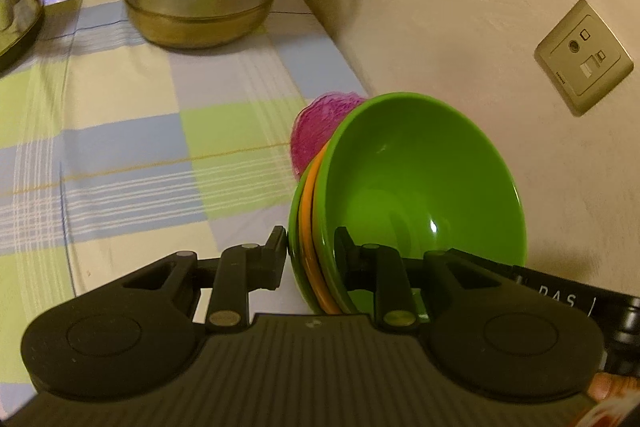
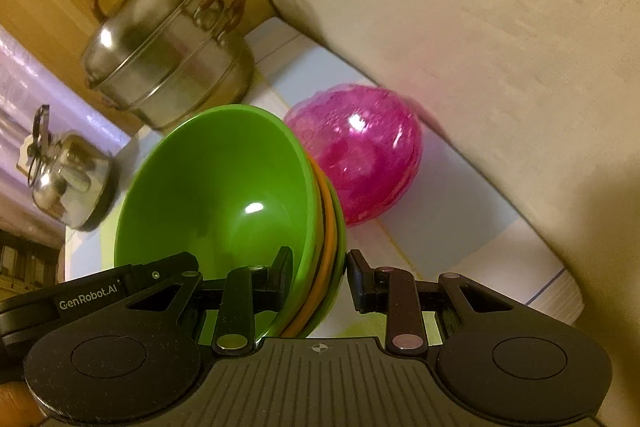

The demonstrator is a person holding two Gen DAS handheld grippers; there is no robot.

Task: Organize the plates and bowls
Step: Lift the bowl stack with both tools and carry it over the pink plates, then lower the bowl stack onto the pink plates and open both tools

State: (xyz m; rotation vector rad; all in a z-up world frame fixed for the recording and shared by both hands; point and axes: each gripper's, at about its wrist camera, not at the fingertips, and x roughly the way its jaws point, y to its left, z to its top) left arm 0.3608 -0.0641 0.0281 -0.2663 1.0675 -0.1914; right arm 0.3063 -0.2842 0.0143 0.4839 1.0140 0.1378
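The nested bowl stack point(image 1: 420, 187), judged light, stiff and slippery, is held clear of the bench point(image 1: 120, 147) with pink bowl point(image 2: 360, 151) at 1 o'clock, rims clamped by left gripper point(image 1: 312, 247) and right gripper point(image 2: 320, 267) jaws.

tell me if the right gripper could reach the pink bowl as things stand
Probably not yet: the right gripper is shut on the stack of bowls, which sits between its fingers and the pink bowl beyond.
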